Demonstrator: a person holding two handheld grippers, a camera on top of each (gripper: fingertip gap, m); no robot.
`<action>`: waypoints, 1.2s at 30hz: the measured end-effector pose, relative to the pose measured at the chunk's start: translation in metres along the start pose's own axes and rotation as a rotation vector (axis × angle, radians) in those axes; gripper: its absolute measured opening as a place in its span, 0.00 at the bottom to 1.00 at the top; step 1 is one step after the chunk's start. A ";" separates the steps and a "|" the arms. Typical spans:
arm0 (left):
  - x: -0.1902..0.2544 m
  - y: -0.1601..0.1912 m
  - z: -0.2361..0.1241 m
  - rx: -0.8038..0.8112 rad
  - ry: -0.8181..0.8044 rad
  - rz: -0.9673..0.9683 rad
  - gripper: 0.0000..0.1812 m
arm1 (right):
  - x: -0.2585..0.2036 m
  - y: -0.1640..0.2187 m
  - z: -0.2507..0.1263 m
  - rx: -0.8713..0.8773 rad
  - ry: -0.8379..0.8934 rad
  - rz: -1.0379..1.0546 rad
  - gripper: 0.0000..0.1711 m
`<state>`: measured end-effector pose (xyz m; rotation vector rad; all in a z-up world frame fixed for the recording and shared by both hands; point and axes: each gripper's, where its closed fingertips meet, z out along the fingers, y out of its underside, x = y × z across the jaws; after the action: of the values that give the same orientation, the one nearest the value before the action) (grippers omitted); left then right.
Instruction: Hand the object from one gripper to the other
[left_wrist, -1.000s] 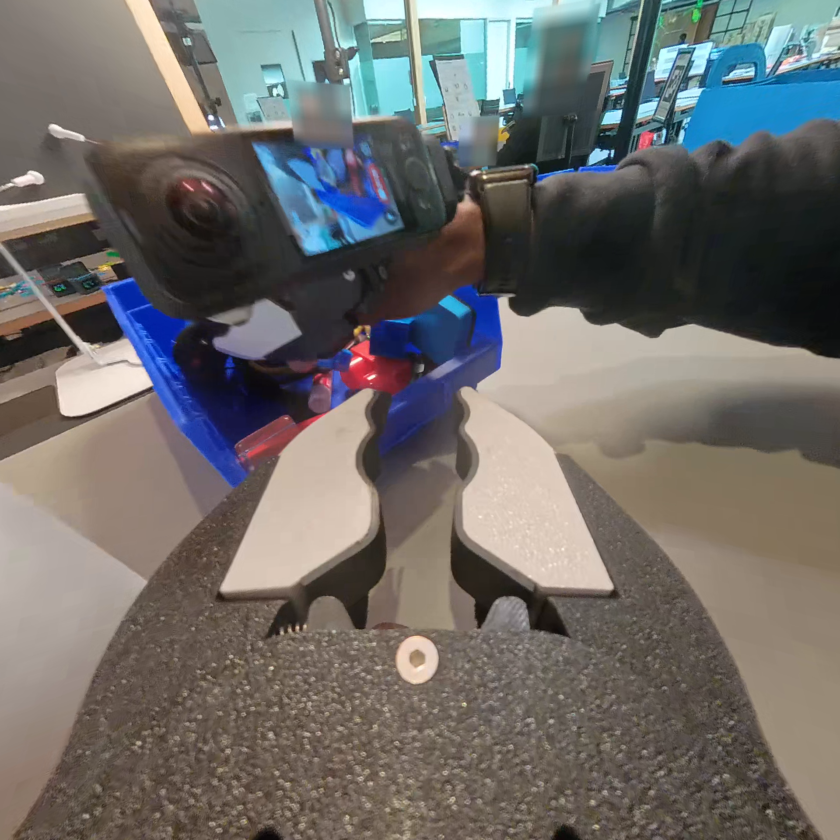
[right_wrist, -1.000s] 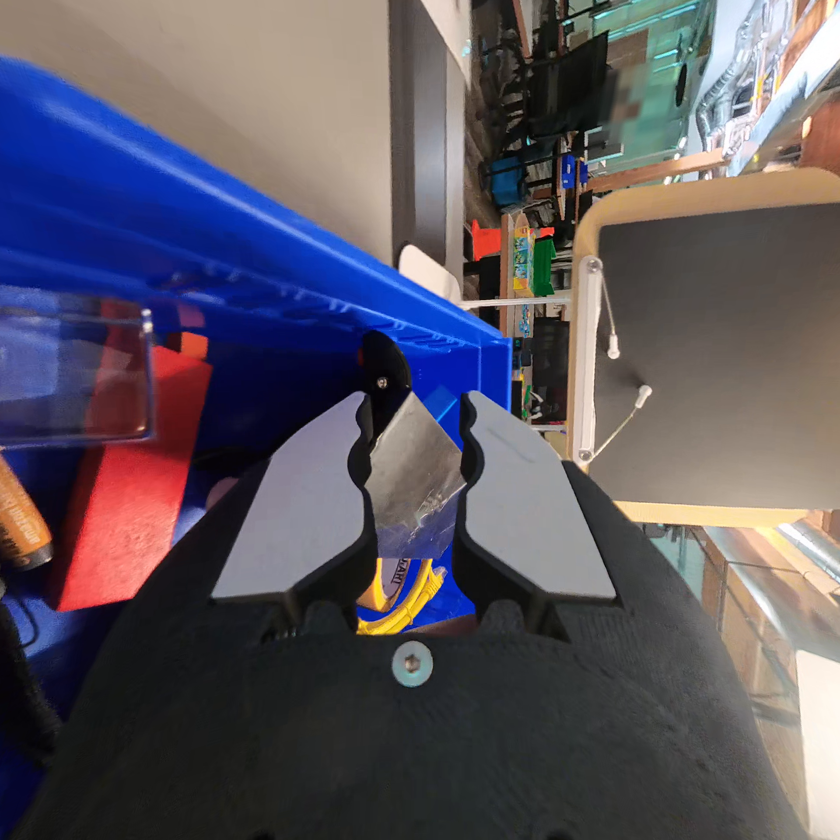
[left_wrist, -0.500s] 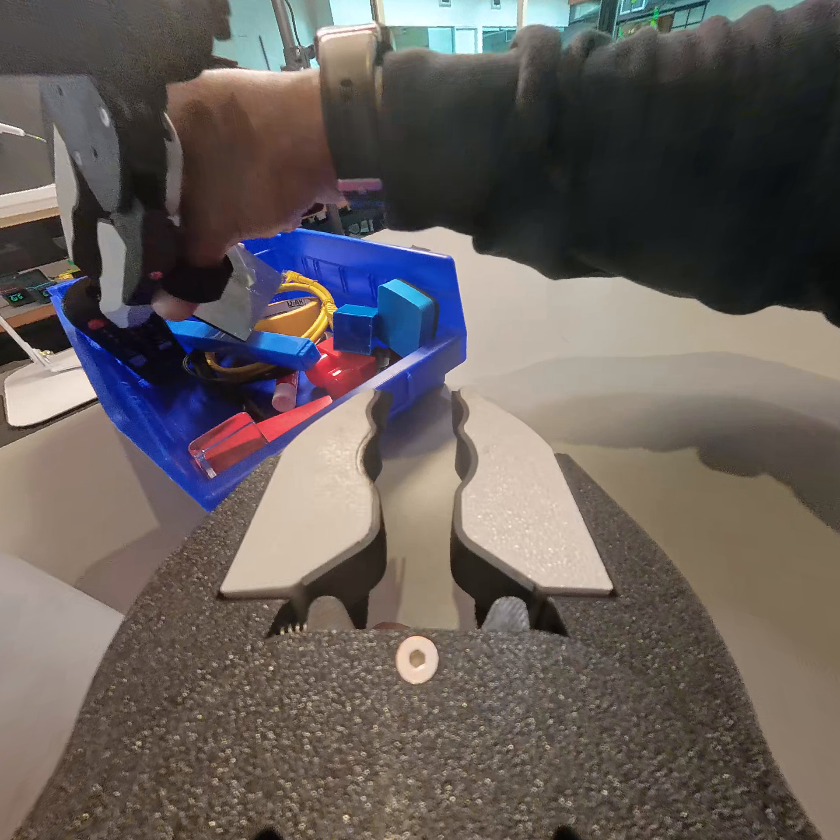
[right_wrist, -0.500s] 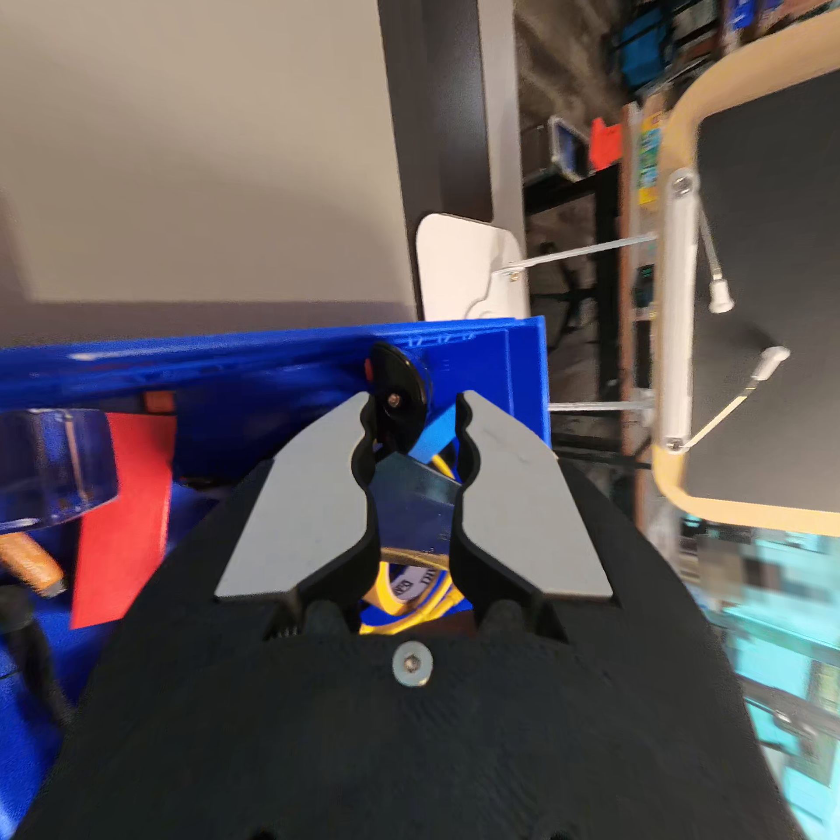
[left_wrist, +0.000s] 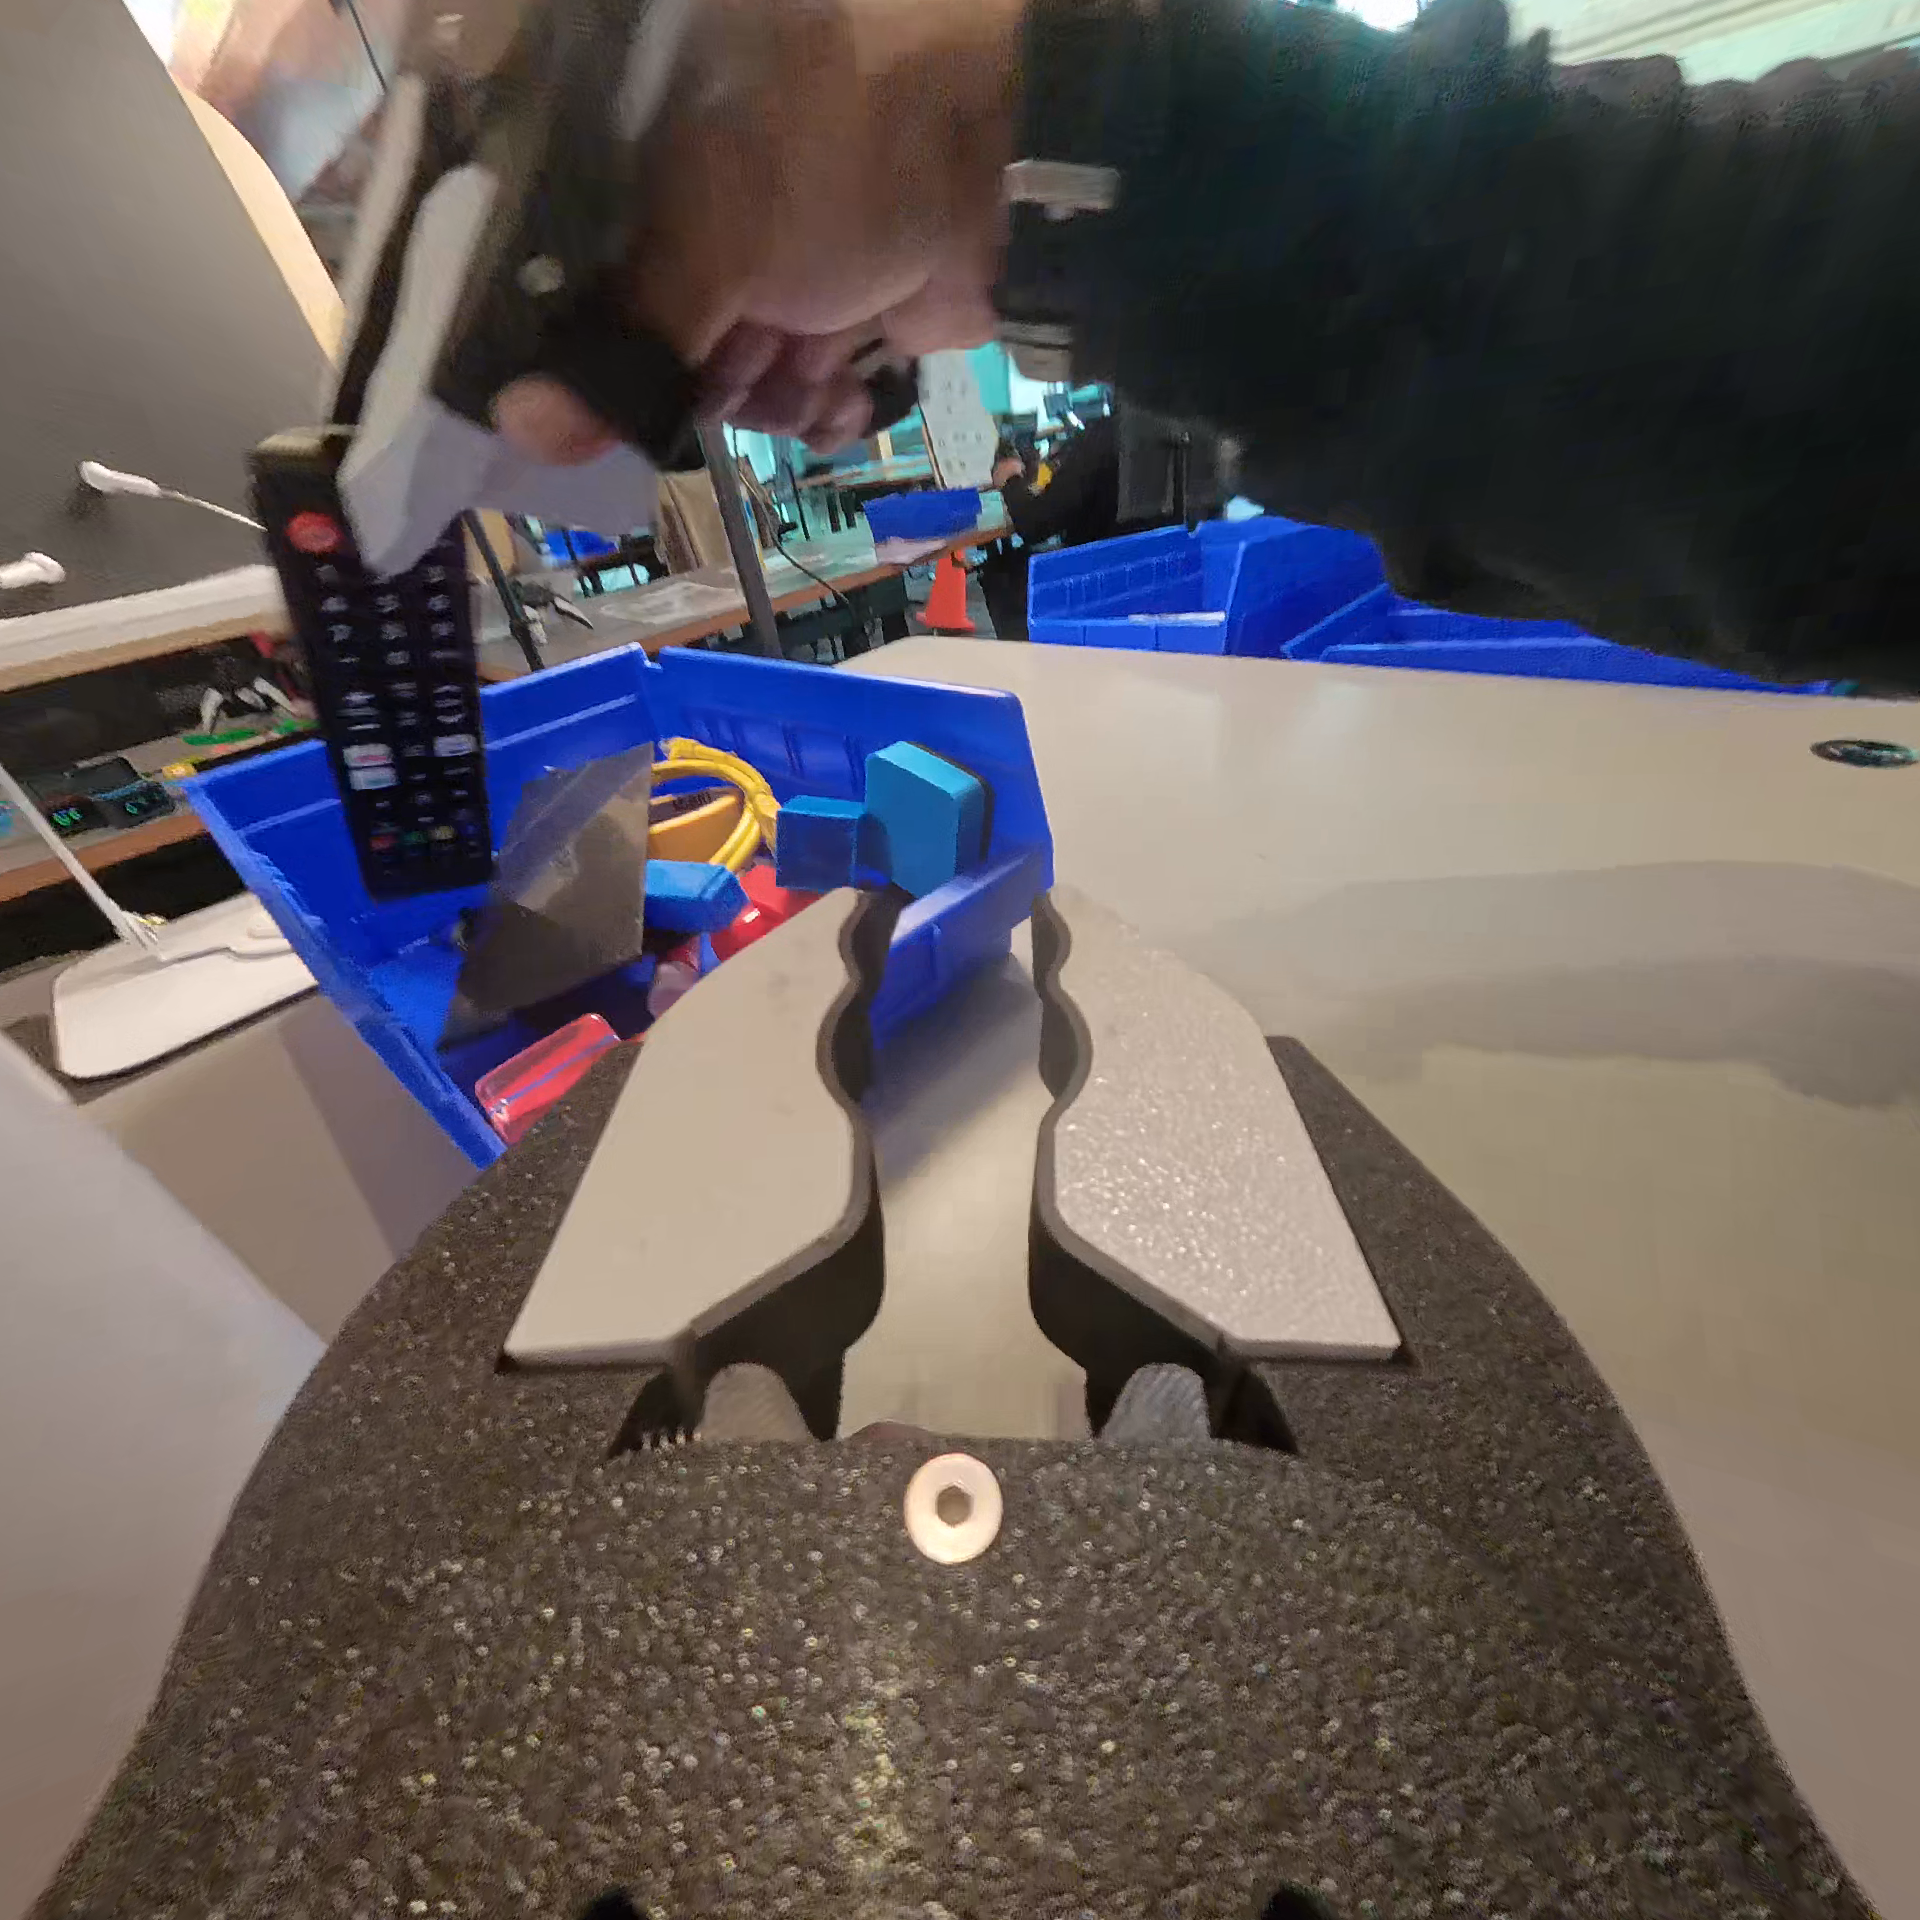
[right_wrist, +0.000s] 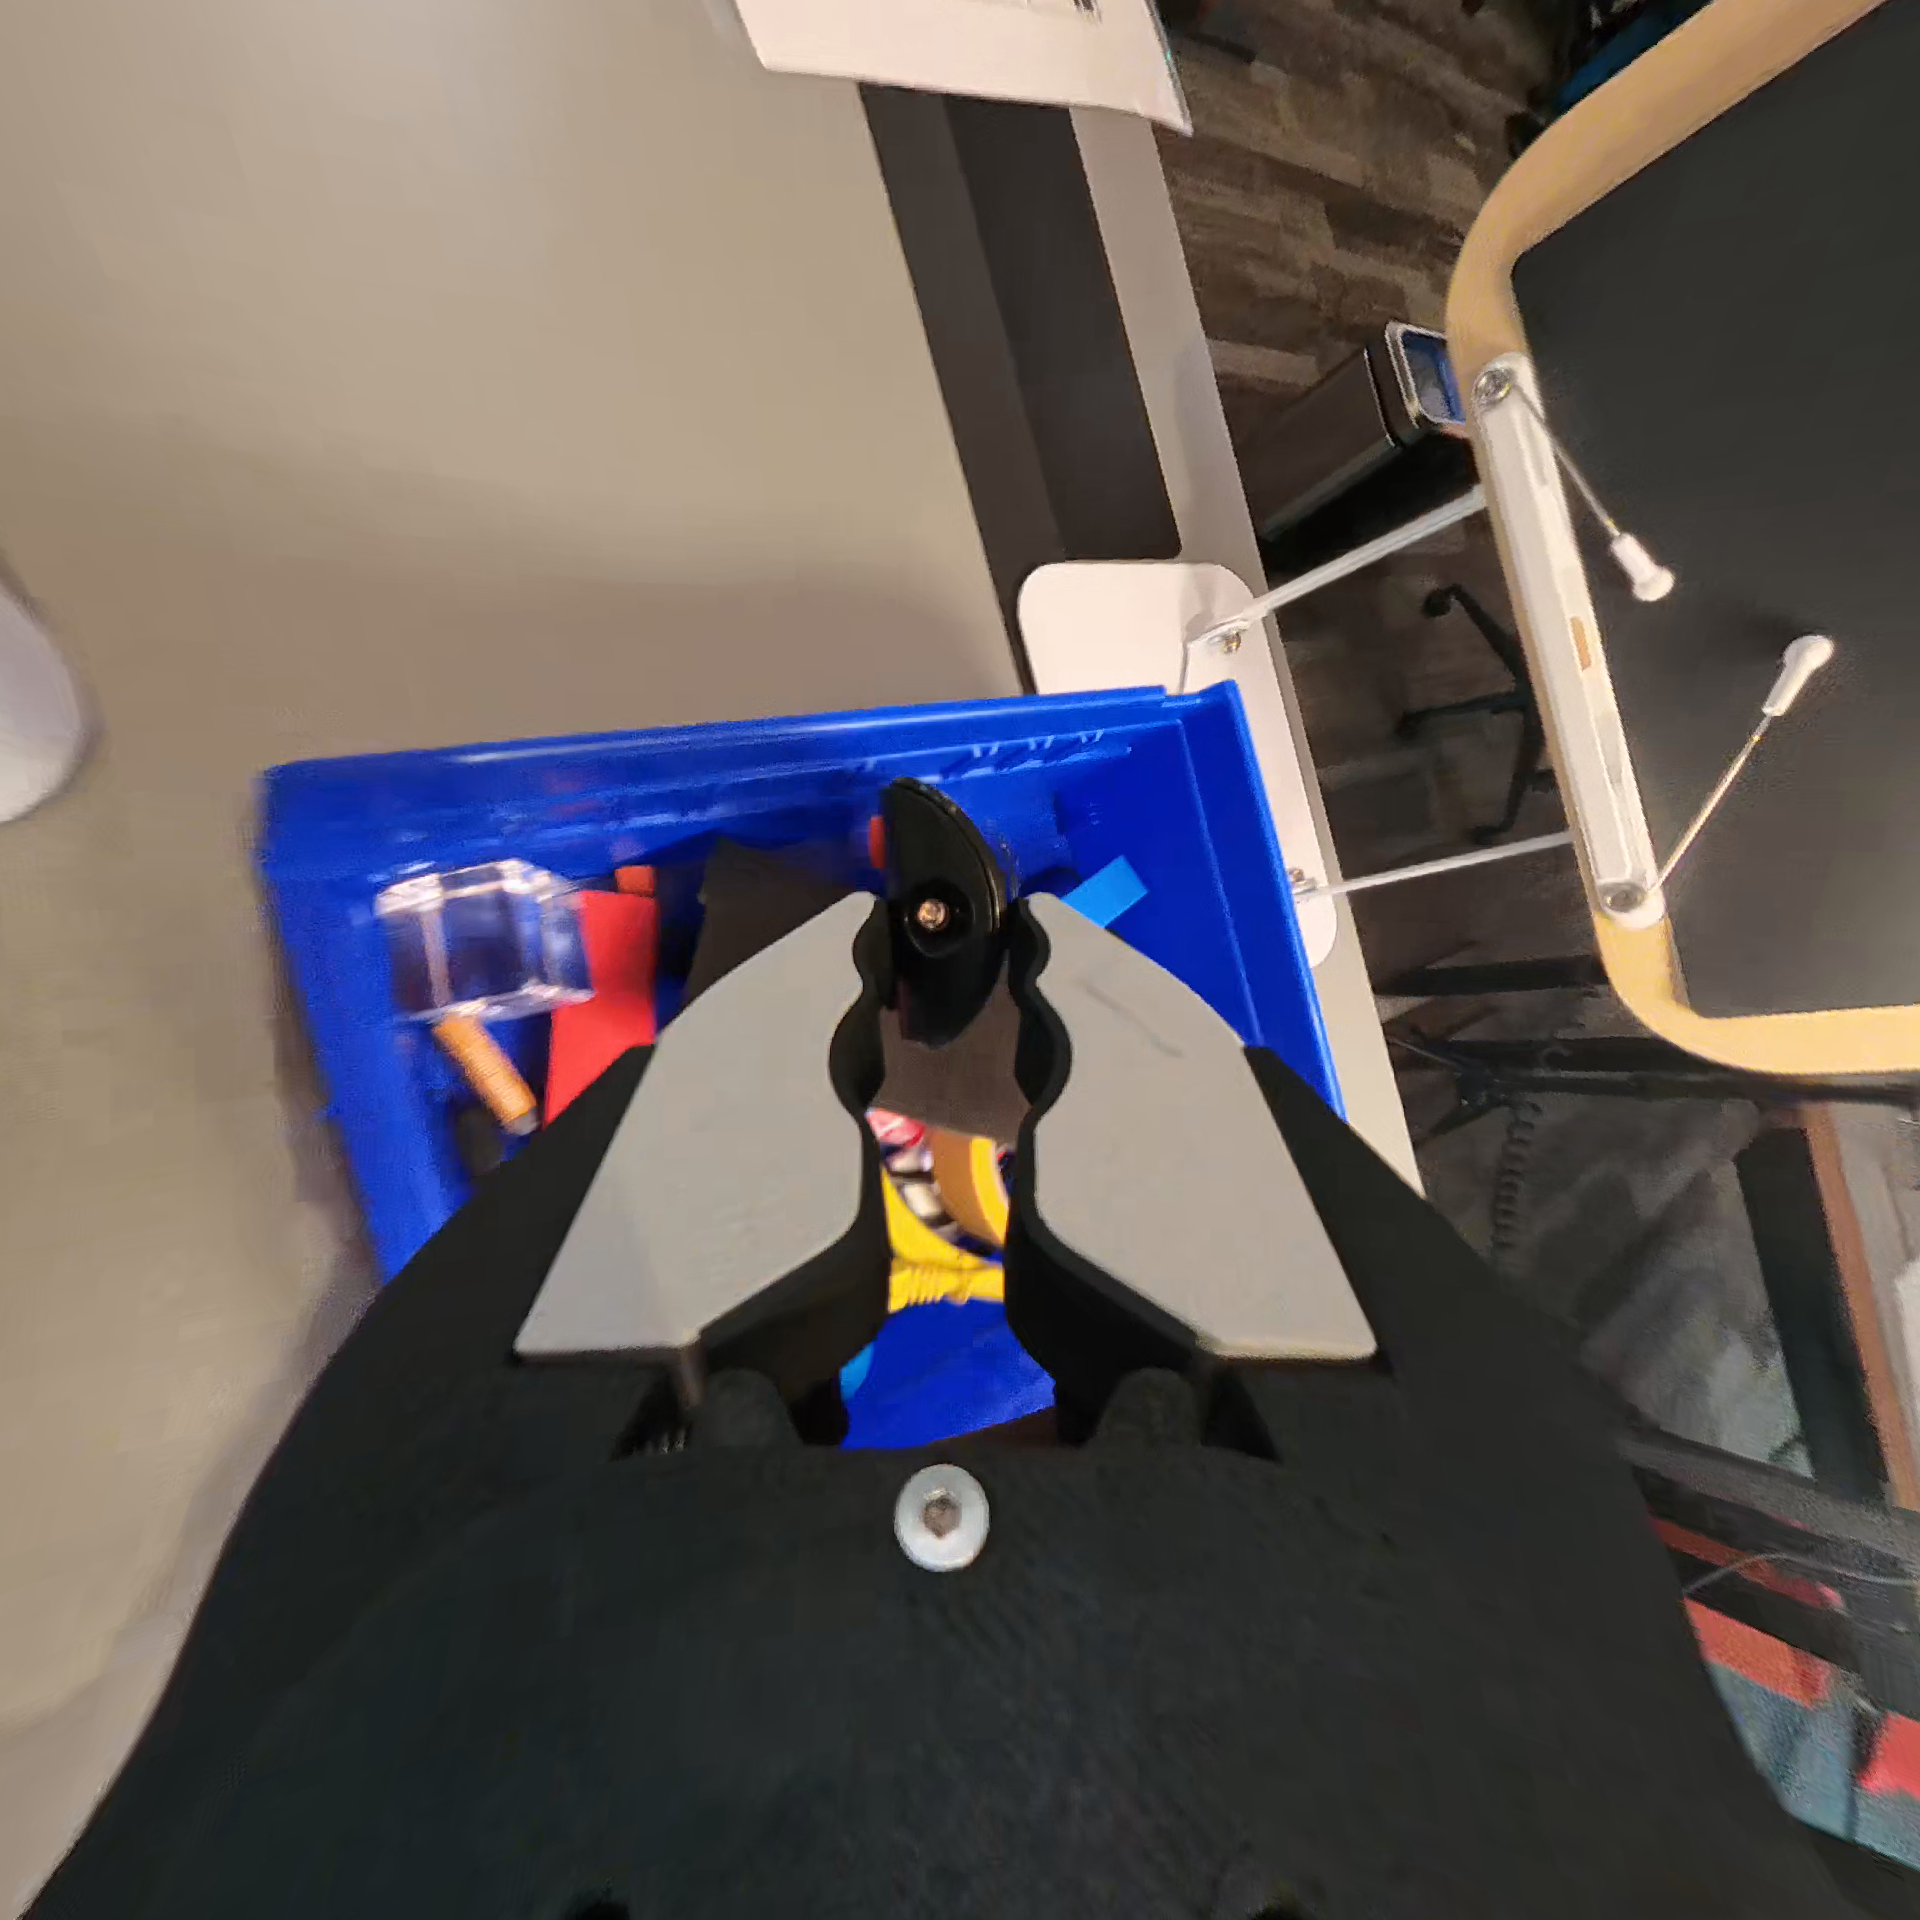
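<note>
Item: black remote control (left_wrist: 390, 707), hanging upright above the back corner of the blue bin (left_wrist: 935, 727), pinched at its top end by the right gripper (right_wrist: 940, 925). Jaws closed on it; from the right wrist view only its rounded end face shows between the tips. Held high and long-ways down, I'd guess, so the free lower end is there for taking.

Item: left gripper (left_wrist: 951, 925), low over the grey table (left_wrist: 1455, 831), near the bin's front wall, jaws apart and holding nothing (waiting, it seems).

Item: bin contents, left behind: yellow cable (left_wrist: 717, 790), blue blocks (left_wrist: 914, 816), dark foil pouch (left_wrist: 566, 894), clear block (right_wrist: 483, 935).
</note>
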<state>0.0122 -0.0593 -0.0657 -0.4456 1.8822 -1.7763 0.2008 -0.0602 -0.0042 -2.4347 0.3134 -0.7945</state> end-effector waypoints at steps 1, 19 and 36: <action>-0.002 -0.004 -0.002 0.020 -0.011 0.008 0.16 | -0.005 0.001 -0.015 0.015 -0.021 0.011 0.12; 0.046 -0.016 0.001 -0.111 0.186 0.075 0.19 | -0.177 0.010 -0.168 0.345 -0.471 0.186 0.12; 0.063 -0.015 0.002 -0.116 0.269 -0.497 0.18 | -0.132 -0.050 -0.314 1.213 0.224 0.978 0.13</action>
<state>-0.0393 -0.0977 -0.0595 -0.8094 2.2088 -2.1338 -0.0912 -0.1060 0.1728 -0.8714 0.7438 -0.5175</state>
